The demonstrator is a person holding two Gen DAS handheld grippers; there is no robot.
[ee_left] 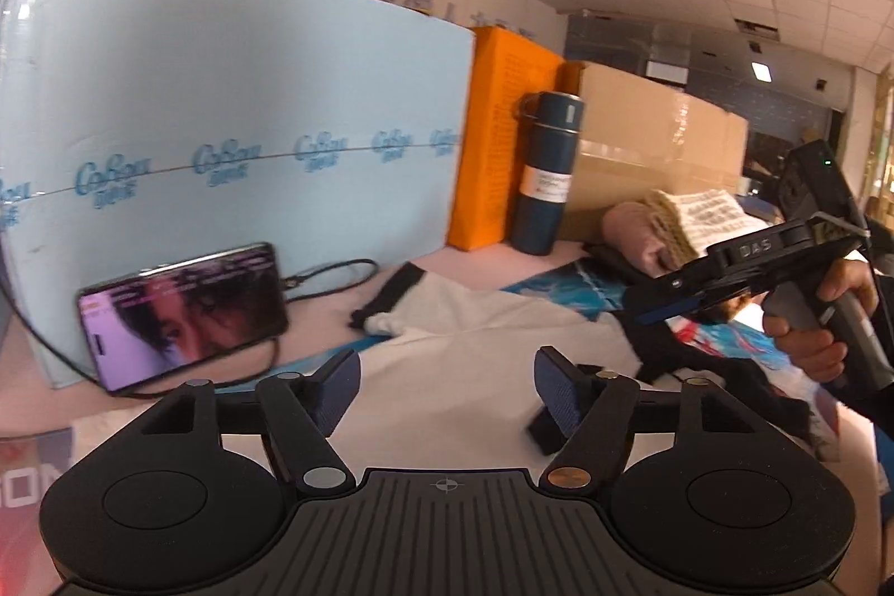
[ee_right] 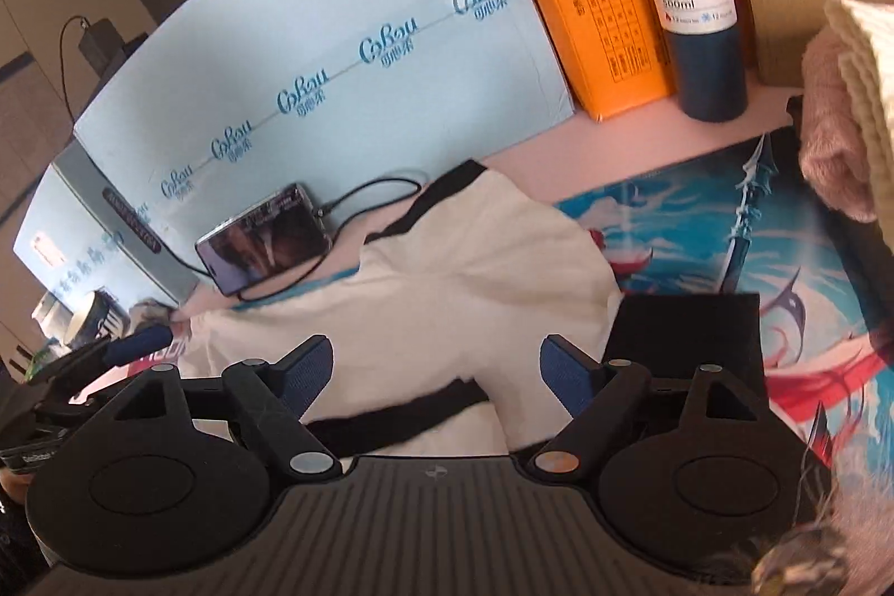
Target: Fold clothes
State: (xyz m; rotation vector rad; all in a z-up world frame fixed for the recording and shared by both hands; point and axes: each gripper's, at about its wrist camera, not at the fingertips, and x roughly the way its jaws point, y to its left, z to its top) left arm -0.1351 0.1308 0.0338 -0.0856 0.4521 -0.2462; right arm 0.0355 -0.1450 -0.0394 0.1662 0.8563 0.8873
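Observation:
A white garment with black trim (ee_left: 464, 316) lies spread on the table; it also shows in the right wrist view (ee_right: 475, 283). My left gripper (ee_left: 447, 381) is open and empty, hovering low over the white cloth. My right gripper (ee_right: 436, 372) is open and empty above the garment's black-trimmed edge; its body shows in the left wrist view (ee_left: 743, 272), held in a hand at the right. A black piece of the garment (ee_right: 681, 333) lies by the right finger.
A phone (ee_left: 184, 311) with a cable leans on a light blue box (ee_left: 223, 104). An orange box (ee_left: 503, 132), blue vacuum bottle (ee_left: 545, 171), cardboard box (ee_left: 654, 138) and folded pink and cream clothes (ee_right: 843, 104) stand behind. A printed blue mat (ee_right: 754, 233) covers the table.

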